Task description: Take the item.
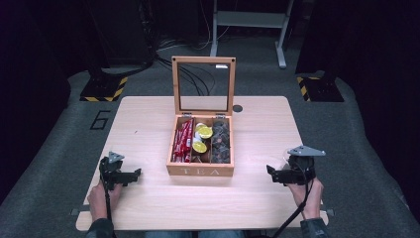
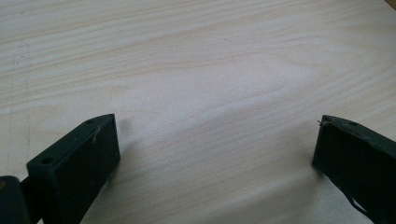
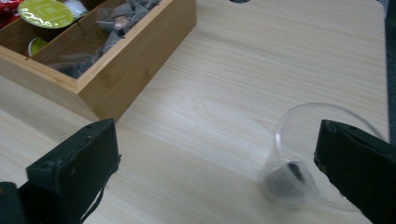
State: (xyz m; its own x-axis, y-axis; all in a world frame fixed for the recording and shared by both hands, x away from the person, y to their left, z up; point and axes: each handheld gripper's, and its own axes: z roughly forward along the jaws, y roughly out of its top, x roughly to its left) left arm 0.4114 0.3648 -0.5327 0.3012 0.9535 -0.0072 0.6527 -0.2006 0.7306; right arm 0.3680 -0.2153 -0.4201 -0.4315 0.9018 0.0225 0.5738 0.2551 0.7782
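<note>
Light falls from above onto the pale wood-grain desk [image 1: 148, 124], which is bright and evenly lit in the high view; beyond the desk the room sinks into near-black, with only grey floor and yellow-black hazard stripes [image 1: 105, 89] readable; the picture is soft and low in detail throughout. In the left gripper view the desk shows a broad pale sheen at centre, and soft short shadows lie beside the black jaws. In the right gripper view the clear plastic cup [image 3: 299, 163] is hazy, its rim catching faint glare; the bamboo tea box [image 3: 121, 70] near the desk's middle is slightly blurred; the jaws are dark, almost featureless.
</note>
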